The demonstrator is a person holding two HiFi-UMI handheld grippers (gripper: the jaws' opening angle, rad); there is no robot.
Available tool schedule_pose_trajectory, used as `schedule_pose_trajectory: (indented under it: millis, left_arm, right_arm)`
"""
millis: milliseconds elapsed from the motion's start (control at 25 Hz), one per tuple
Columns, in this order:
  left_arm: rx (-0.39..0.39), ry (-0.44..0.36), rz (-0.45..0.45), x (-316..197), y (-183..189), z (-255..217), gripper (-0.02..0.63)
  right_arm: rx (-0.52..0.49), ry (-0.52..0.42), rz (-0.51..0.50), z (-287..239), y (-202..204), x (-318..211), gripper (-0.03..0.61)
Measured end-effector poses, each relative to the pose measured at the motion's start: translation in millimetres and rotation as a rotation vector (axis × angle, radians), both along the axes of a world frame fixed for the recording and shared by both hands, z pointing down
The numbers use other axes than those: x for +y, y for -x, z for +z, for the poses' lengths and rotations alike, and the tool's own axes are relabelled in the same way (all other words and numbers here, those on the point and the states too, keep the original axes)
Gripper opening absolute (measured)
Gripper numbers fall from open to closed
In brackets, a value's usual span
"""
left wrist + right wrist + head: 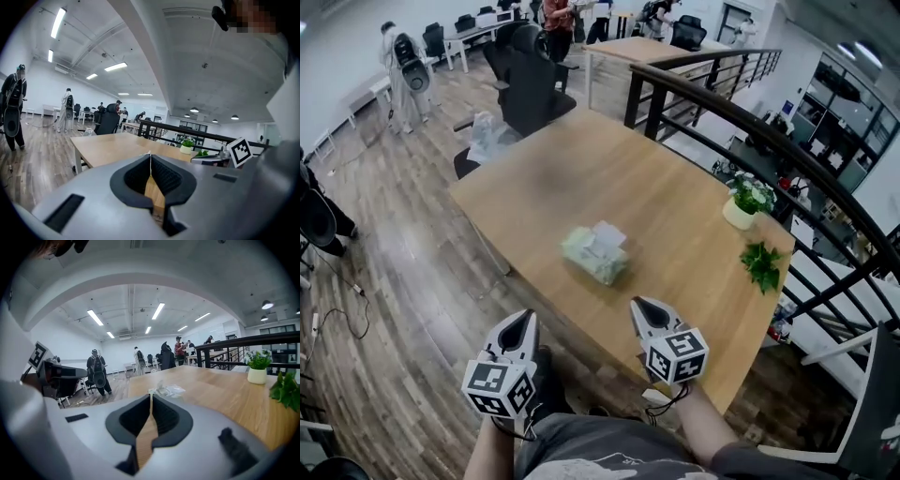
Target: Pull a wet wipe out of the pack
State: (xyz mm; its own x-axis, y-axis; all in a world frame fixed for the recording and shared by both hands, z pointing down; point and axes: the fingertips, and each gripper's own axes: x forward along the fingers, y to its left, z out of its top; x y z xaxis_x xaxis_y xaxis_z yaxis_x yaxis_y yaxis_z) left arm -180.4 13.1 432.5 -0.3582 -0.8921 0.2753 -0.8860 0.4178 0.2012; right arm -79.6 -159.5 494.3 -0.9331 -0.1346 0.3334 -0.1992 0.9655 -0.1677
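The wet wipe pack point(595, 255) lies flat near the middle of the wooden counter point(675, 202), with a pale wipe point(607, 233) standing up out of its top opening; nothing touches it. Both claws hang short of it by the counter's near edge. The left claw point(523, 321) appears to be off the edge over the floor, the right claw point(641, 306) just past the edge, and each has its jaws pressed together with nothing between them, as the two gripper views show. The pull has not begun, by my reading. The main risk is the pack's lightness: it looks soft and loose on the smooth wood, so a tug on the wipe with nothing pinning the pack would likely lift or drag the whole thing instead of freeing one sheet. A claw arriving with its jaws not spread would merely shove the pack along the counter — or flatten the raised wipe. A deep pinch might catch several sheets; a shallow one could slip off or tear the corner.
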Motion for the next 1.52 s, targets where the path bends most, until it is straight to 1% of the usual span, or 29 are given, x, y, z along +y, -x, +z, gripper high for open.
schedule_pose_trajectory:
  millis: [200,360,520,800,960,1160,1280,1520]
  left_arm:
    - [-0.012,0.002,0.089,-31.6,31.1,1.6,0.014]
    - [0.008,0.004,0.138,-51.5,55.2,6.4,0.014]
    - [0.021,0.022,0.201,-77.1,77.9,15.6,0.015]
    - [0.013,0.057,0.370,-136.6,105.8,22.8,0.015]
    - [0.025,0.074,0.476,-172.6,114.0,24.5,0.014]
    - [0.020,0.125,0.594,-203.9,120.1,34.2,0.015]
    - [0.018,0.155,0.663,-214.0,118.4,43.8,0.015]
    - [0.038,0.215,0.794,-223.8,105.5,68.5,0.015]
  right_arm:
    - [0.021,0.007,0.060,8.2,19.0,-15.1,0.028]
    - [0.028,0.010,0.099,11.1,37.6,-26.0,0.028]
    - [0.037,0.014,0.146,17.4,54.3,-42.5,0.028]
    - [0.041,0.021,0.269,22.5,74.5,-79.5,0.028]
    - [0.052,0.029,0.358,18.9,75.2,-98.7,0.028]
    - [0.075,0.041,0.457,17.8,74.7,-118.3,0.028]
    - [0.080,0.044,0.498,17.7,78.6,-125.8,0.028]
    - [0.101,0.052,0.555,24.7,83.0,-129.1,0.028]
